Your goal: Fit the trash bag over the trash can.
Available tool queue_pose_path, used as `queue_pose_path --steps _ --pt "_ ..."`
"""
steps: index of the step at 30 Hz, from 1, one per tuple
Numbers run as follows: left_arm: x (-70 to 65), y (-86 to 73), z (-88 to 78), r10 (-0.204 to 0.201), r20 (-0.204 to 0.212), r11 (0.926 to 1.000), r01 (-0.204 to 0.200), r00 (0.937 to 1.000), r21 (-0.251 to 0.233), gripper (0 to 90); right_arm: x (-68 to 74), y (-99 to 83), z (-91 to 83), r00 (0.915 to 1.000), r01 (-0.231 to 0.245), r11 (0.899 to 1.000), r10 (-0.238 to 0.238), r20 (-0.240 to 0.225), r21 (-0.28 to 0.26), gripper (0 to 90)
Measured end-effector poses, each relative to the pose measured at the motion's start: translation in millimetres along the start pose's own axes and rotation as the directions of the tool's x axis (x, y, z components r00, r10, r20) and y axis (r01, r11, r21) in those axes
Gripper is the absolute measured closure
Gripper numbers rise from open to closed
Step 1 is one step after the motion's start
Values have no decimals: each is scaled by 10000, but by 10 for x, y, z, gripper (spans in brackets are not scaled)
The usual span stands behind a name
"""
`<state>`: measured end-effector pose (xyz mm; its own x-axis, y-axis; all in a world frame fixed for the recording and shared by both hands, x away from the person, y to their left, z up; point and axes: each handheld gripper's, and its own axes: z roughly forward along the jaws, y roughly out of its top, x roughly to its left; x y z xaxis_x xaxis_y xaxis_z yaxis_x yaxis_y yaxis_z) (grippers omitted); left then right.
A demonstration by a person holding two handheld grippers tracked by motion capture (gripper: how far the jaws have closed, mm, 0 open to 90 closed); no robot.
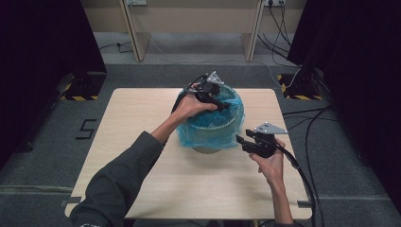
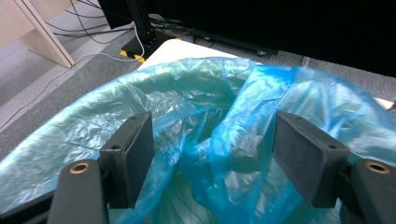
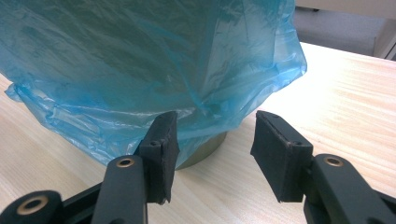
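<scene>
A small bin [image 1: 210, 142] stands near the middle of the table [image 1: 142, 118], lined with a blue plastic bag [image 1: 213, 123] whose edge hangs down over the rim. The step in hand looks like fitting the bag to the bin. The left gripper [image 1: 222, 105] hovers over the bin's far rim, jaws spread, with loose bag folds between them but apparently not pinched. The right gripper [image 1: 239, 140] waits just beside the bin's near right side, jaws apart, gripping nothing. Next, the left jaws need to close on a fold and pull it outward over the rim.
</scene>
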<state>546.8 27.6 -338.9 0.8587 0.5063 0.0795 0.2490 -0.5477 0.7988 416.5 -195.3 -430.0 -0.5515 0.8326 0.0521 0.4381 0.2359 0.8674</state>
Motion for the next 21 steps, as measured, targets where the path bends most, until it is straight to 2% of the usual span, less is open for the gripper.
queue_pose_path --steps 2,5,8,11,15,18,21 --pt "10 -31 71 18 12 9997 -18 10000 261 289 0 -2 4 10000 -13 10000 13 -22 -19 502" --pt "4 -102 193 372 37 9957 -373 9993 853 283 -1 -2 2 10000 23 10000 -23 -19 -19 500" --pt "13 -135 233 322 95 9953 -329 9994 911 279 -9 -5 -2 10000 -13 10000 13 -19 -64 499" --pt "44 -115 168 1 96 9990 -5 10000 436 278 -37 -19 -14 9999 -135 9999 135 -3 -87 499" --pt "112 -59 4 -352 78 9991 354 9993 -245 273 -60 -25 -36 9997 -247 9996 247 41 -99 499" --pt "225 -38 -141 -736 -266 9945 713 9969 -766 273 -56 -21 -47 9996 -263 9996 263 39 -135 498" --pt "355 -57 -203 -1521 -327 9830 1477 9878 -1091 270 -48 -20 -40 9997 -250 9996 251 47 -108 496"
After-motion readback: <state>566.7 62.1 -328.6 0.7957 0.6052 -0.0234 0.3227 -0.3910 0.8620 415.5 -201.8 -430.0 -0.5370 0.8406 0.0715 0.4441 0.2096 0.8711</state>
